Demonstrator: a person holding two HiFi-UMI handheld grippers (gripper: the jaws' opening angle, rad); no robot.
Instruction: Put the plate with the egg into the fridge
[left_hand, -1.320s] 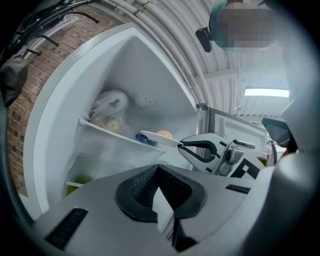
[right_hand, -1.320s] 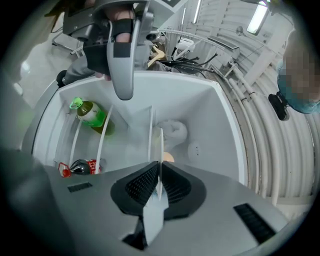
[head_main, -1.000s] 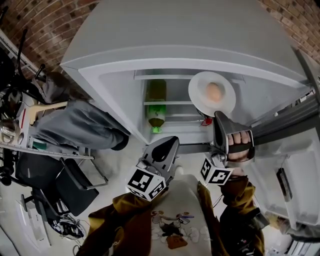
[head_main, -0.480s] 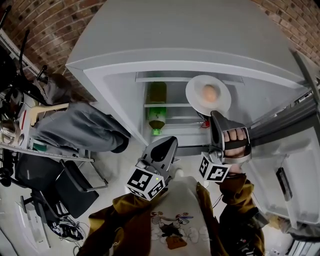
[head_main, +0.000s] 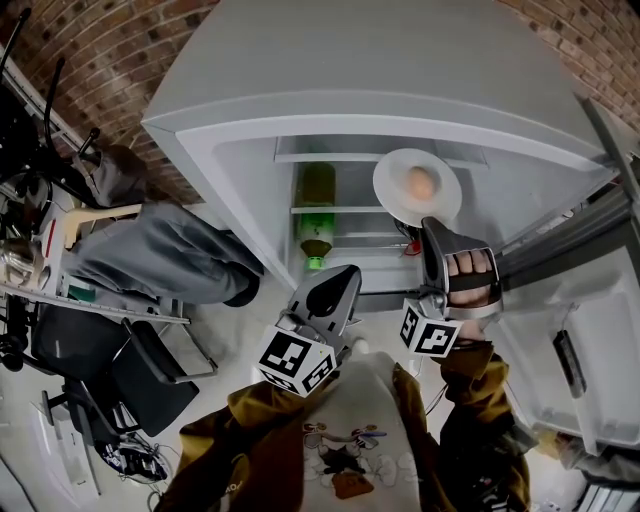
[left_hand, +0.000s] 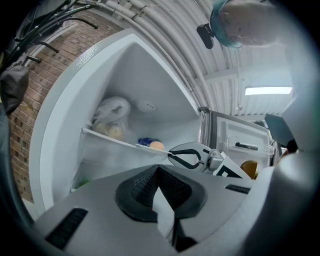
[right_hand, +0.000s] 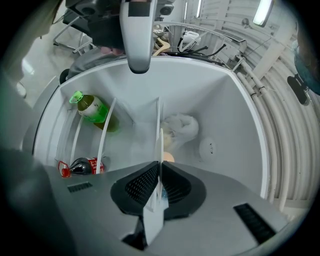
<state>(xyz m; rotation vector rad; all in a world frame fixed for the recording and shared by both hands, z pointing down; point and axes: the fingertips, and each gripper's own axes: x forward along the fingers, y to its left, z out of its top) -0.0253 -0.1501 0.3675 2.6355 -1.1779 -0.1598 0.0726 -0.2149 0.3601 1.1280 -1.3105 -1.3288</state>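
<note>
A white plate carrying a brown egg hangs at the open fridge, level with its upper shelf. My right gripper is shut on the plate's near rim. In the right gripper view the plate shows edge-on between the pads, and the egg peeks out beside it. My left gripper hangs lower, in front of the fridge, shut and holding nothing. Its own view shows the plate and the right gripper at the shelf edge.
Inside the fridge lie a green bottle, a cola bottle and a white bag. The open door stands at the right. A person's grey-trousered legs and a dark chair are at the left.
The right gripper with the plate has shifted slightly left toward the fridge interior. The left gripper has barely moved.
</note>
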